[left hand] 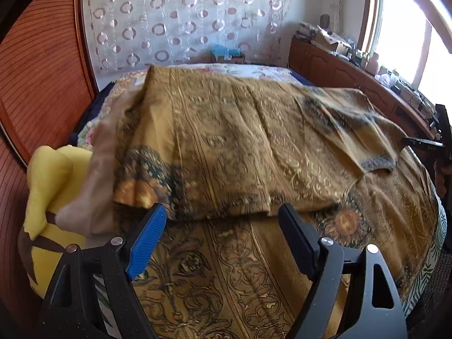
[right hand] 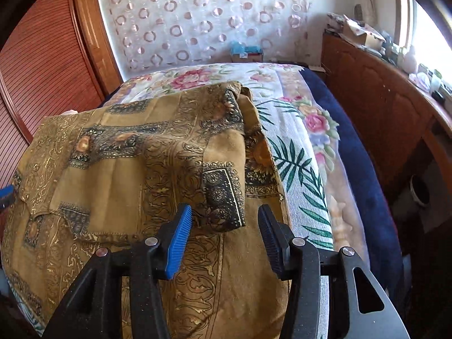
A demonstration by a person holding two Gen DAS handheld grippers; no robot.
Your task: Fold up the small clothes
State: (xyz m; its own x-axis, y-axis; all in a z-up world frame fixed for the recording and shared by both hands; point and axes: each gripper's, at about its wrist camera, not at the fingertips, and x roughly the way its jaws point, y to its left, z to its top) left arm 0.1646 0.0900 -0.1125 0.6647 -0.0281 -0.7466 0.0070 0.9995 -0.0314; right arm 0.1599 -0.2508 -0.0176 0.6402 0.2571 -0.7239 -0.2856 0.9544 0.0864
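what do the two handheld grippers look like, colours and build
Both are matte black frames with triangular cut-outs and silver pivot bolts. The left gripper and right gripper each carry one bright blue ribbed pad on the left finger; the opposite pad is dark and ribbed. No cables or sleeves show.

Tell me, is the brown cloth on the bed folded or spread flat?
Folded. The cloth has one layer doubled over another, with the fold edge lying across the lower layer on the bed.

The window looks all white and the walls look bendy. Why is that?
Left wrist view: the bright window is blown out by daylight, so nothing outside shows; the fisheye lens bows the reddish slatted wooden door. Right wrist view: the same curving, dark corners, and glare at the window edge.
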